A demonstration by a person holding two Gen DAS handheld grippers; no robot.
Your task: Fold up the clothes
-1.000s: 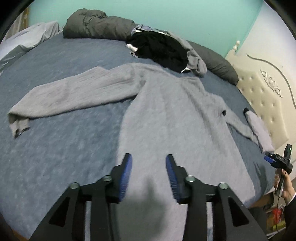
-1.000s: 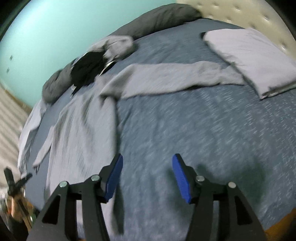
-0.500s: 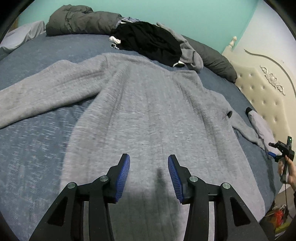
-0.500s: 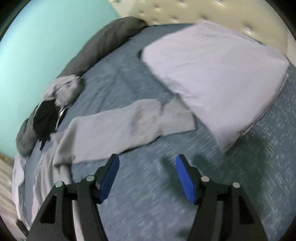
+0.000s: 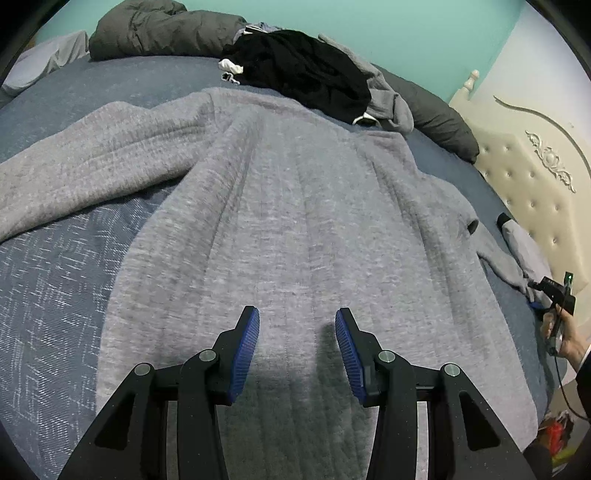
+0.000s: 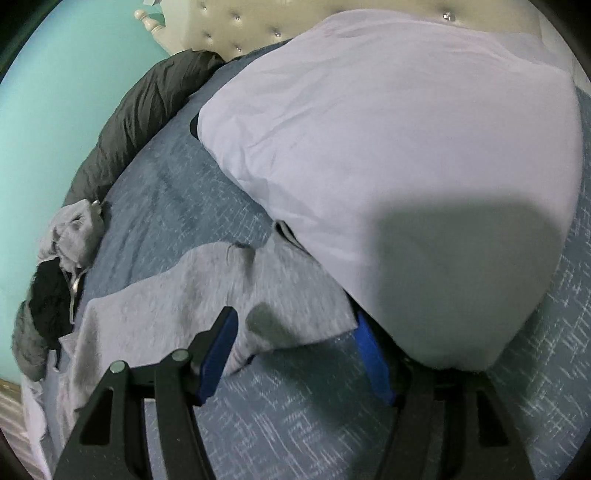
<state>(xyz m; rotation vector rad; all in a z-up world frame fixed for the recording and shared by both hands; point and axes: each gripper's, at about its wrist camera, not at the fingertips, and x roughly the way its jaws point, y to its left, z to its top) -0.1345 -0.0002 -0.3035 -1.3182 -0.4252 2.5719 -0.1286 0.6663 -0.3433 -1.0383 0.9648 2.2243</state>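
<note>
Left gripper [image 5: 297,345]: angled down over the near hem of the sweater [image 5: 295,206], jaws partly apart, nothing between the blue pads [image 5: 245,354], only their shadow on the knit below.

Right gripper [image 6: 295,347]: tilted down at the sweater's right cuff [image 6: 291,295], jaws wide, about done spreading. Cuff lying in the gap, left pad just beside the knit, right pad tucked at the edge of the pillow [image 6: 406,147]; no squeeze on the cloth yet. In the left view, seen far right with a hand [image 5: 563,338] wrapped round its grip, near the headboard [image 5: 535,192].

Sweater: spread flat, face down or up not clear, across the blue bed [image 5: 55,266], collar end far, left sleeve [image 5: 92,162] stretched out left, right sleeve running to the pillow. Beyond the collar: black garment [image 5: 306,70], grey hoodie [image 5: 388,96], dark duvet [image 5: 159,29] along the far edge.

Against a second back: left gripper lower and further right, now centred over the body rather than the left hem corner; gap unchanged. Right gripper swung from open bed toward the pillow, rolled, lower, and wider; cuff formerly far off, now between the pads. Sweater itself lying as before.
</note>
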